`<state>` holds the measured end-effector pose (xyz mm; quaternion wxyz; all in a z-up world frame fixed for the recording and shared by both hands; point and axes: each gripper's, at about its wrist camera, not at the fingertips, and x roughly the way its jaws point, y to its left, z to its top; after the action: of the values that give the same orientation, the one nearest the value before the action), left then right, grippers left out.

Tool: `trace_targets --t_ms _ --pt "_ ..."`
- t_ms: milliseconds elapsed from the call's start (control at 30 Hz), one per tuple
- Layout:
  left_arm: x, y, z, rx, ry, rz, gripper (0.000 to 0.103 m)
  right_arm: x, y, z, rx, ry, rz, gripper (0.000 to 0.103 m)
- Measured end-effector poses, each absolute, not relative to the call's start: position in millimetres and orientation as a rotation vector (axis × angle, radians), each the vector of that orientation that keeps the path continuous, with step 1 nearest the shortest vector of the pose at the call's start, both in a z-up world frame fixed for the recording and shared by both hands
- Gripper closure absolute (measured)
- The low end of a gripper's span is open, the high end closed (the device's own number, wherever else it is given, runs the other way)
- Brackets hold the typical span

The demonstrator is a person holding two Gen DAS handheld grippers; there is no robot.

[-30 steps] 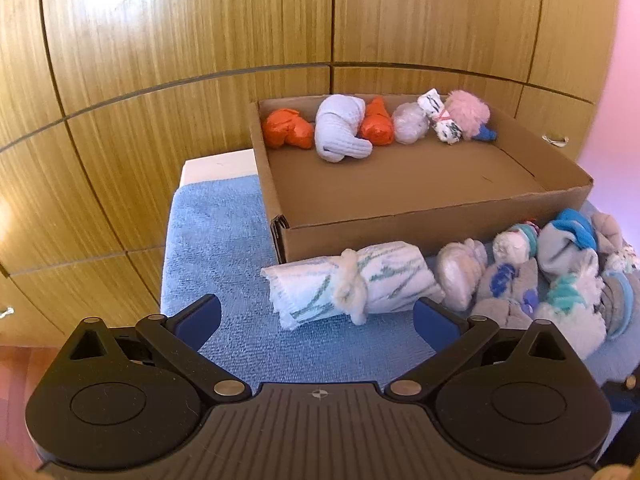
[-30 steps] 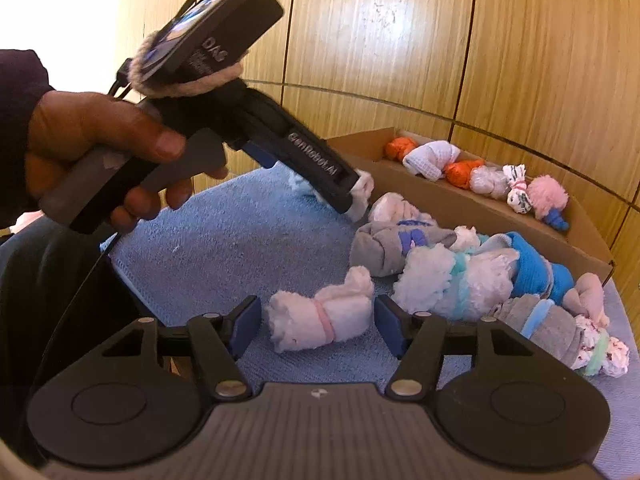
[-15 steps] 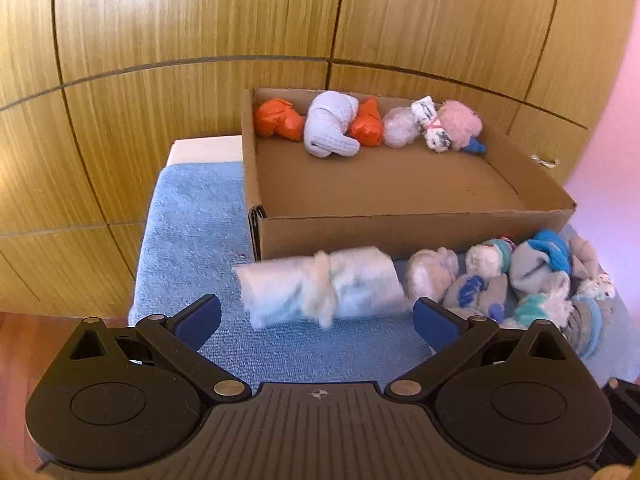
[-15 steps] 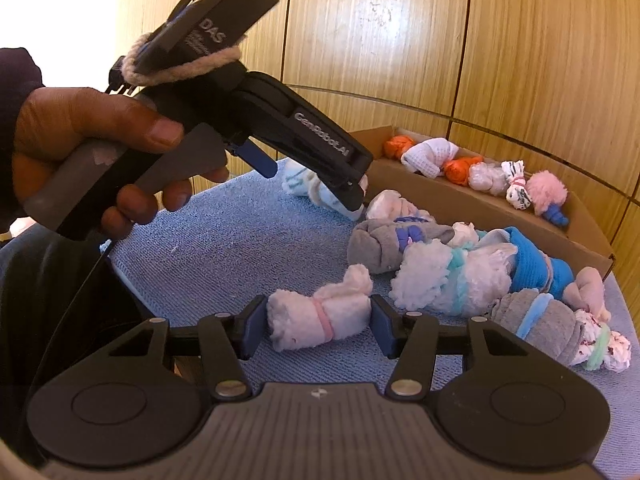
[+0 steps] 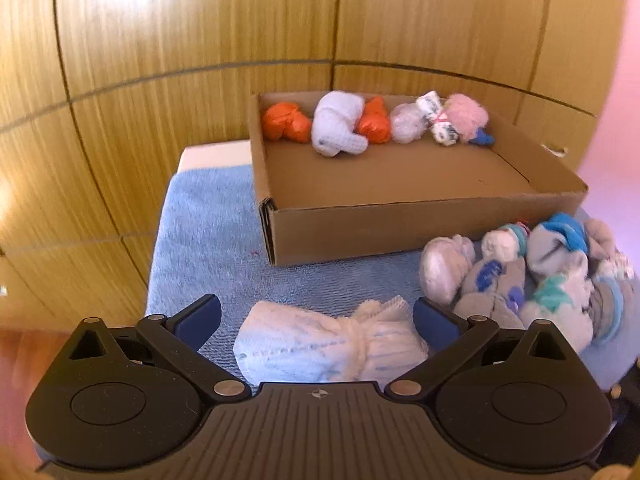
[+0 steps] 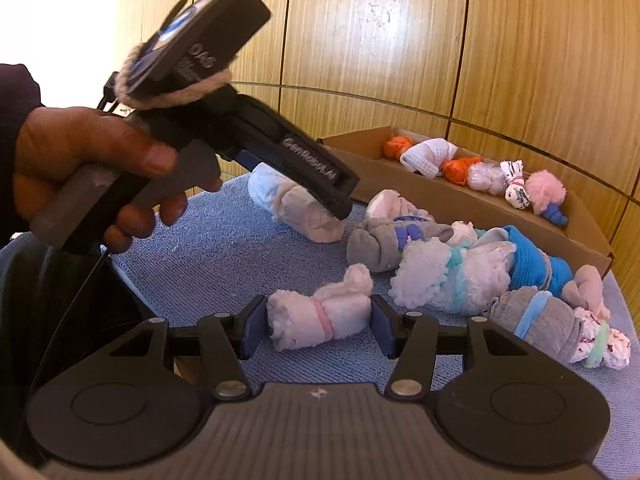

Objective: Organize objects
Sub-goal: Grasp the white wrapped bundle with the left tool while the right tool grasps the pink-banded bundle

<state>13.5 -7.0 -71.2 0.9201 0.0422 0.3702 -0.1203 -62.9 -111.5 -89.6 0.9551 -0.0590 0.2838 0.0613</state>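
Note:
My left gripper (image 5: 316, 316) is open around a white rolled cloth bundle with pale stripes (image 5: 328, 348), which lies between its fingers on the blue towel (image 5: 200, 240). My right gripper (image 6: 318, 330) is closed on a small white sock roll with a pink band (image 6: 318, 318), its pads touching both ends. A cardboard box (image 5: 400, 216) behind holds several bundles along its far wall: orange (image 5: 285, 122), white (image 5: 336, 128), pink (image 5: 466, 116). The left gripper also shows in the right wrist view (image 6: 320, 192), over the white bundle (image 6: 296, 204).
A heap of rolled socks, grey, white, blue and teal, lies right of the left gripper (image 5: 540, 276) and in front of the box (image 6: 480, 272). Wooden panel walls stand behind. The towel's left edge drops off to the floor.
The left gripper has moved forward and down so the striped white bundle now sits between its fingers. The right gripper's fingers have closed in onto the pink-banded roll.

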Motion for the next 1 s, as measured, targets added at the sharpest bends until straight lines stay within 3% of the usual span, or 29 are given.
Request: trace_targets --t_ms 600,767,800,867,1000 --pt "1 0 -73 0.132 0.719 -0.354 0.000 -63 -111 -89 -0.127 0.572 0.121 0.052" --pt "-4 2 -79 0.132 0.716 -0.356 0.001 -64 -113 -88 -0.114 0.572 0.121 0.057" --pt "-5 1 -81 0.134 0.715 -0.359 0.002 -64 -114 -88 -0.112 0.570 0.120 0.057" --pt "-4 1 -84 0.129 0.730 -0.395 0.015 -65 -114 -86 -0.108 0.570 0.118 0.058" --pt "-4 3 -86 0.111 0.747 -0.422 0.018 -67 -116 -82 -0.099 0.559 0.115 0.058"
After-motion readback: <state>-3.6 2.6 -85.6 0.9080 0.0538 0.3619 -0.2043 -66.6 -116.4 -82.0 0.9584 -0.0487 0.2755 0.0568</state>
